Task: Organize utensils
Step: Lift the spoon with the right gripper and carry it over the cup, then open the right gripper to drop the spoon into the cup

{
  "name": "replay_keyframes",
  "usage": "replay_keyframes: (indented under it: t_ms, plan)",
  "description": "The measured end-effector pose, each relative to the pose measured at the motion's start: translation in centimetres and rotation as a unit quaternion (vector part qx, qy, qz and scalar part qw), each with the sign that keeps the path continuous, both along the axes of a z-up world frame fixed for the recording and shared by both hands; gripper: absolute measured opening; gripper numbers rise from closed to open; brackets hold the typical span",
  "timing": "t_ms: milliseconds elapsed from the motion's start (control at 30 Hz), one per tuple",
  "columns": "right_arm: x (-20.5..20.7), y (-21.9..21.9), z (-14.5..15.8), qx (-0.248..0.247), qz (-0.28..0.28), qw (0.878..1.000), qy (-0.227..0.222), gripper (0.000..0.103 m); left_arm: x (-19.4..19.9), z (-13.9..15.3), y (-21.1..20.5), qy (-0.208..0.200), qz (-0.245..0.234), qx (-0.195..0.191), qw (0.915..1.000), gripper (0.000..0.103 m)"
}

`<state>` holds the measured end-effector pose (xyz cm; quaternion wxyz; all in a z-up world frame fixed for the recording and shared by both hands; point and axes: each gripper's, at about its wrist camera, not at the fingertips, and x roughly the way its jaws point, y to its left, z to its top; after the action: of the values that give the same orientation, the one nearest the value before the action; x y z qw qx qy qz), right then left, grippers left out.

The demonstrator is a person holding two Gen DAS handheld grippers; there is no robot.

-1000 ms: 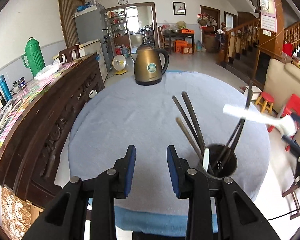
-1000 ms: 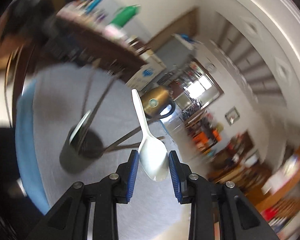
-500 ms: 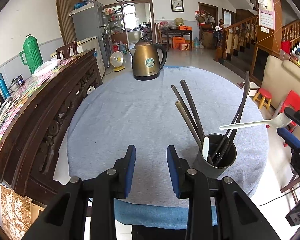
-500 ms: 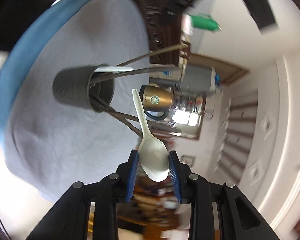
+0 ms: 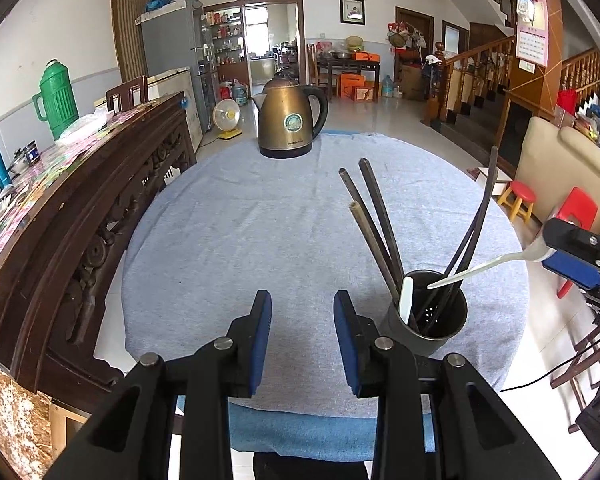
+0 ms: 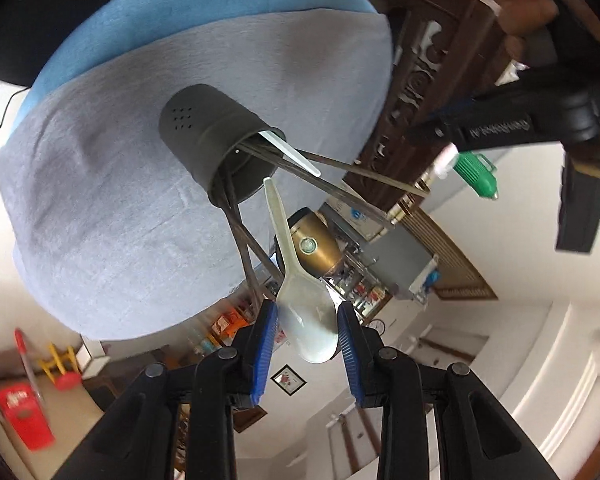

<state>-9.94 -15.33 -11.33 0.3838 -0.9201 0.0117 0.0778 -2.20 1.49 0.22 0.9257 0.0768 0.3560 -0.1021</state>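
Note:
A dark grey utensil cup (image 5: 424, 318) stands on the blue-grey tablecloth (image 5: 260, 232) at the near right. It holds several dark chopsticks (image 5: 374, 220) and a white spoon handle (image 5: 406, 299). My right gripper (image 6: 306, 336) is shut on the bowl of a white plastic spoon (image 6: 306, 316). The spoon's handle tip (image 5: 434, 286) is at the cup's mouth. The same cup (image 6: 204, 136) appears tilted in the right wrist view. My left gripper (image 5: 302, 338) is open and empty, just left of the cup, above the cloth.
A brass electric kettle (image 5: 290, 120) stands at the far side of the round table. A carved dark wooden sideboard (image 5: 80, 200) runs along the left, with a green thermos (image 5: 56, 98) on it. Red stools (image 5: 518, 198) and a sofa stand to the right.
My right gripper has brought the white spoon down and leftward, so its handle tip now reaches the cup's mouth. My left gripper has stayed open, with the cup shifting slightly in its view.

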Motion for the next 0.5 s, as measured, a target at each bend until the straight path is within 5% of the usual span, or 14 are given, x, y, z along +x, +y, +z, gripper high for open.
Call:
replay_keyframes:
  t_ms: [233, 300, 500]
  plan:
    - [1.6, 0.1, -0.9, -0.063, 0.019, 0.998, 0.02, 0.041, 0.4, -0.2, 0.6, 0.006, 0.004, -0.01, 0.9999, 0.033]
    - [2.1, 0.5, -1.1, -0.061, 0.041, 0.997, 0.009, 0.081, 0.5, -0.2, 0.8, 0.007, 0.004, -0.015, 0.9999, 0.033]
    - [4.4, 1.9, -0.1, 0.015, 0.026, 0.999, -0.041, 0.083, 0.6, -0.2, 1.5, 0.008, 0.012, -0.021, 0.9997, 0.033]
